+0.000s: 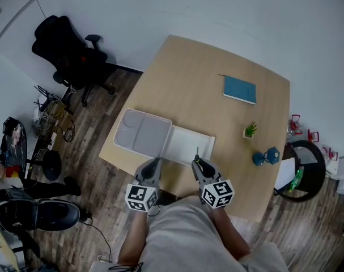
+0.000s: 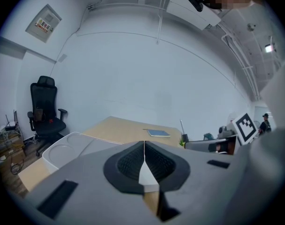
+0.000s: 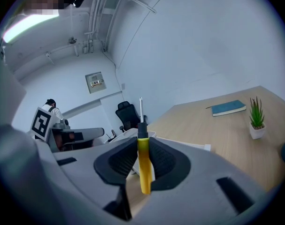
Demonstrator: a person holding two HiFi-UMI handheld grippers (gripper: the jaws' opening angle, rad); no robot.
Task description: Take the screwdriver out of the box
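Right gripper view: my right gripper has its jaws clamped on the yellow screwdriver, shaft upright. My left gripper is closed, empty. Beyond lies the open box on the desk. I judge the smooth handle could slip and drop back in.

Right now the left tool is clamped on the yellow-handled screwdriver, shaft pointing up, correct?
No: the right tool is clamped on the yellow-handled screwdriver, shaft pointing up, as the right gripper view shows; the left tool is shut and empty.
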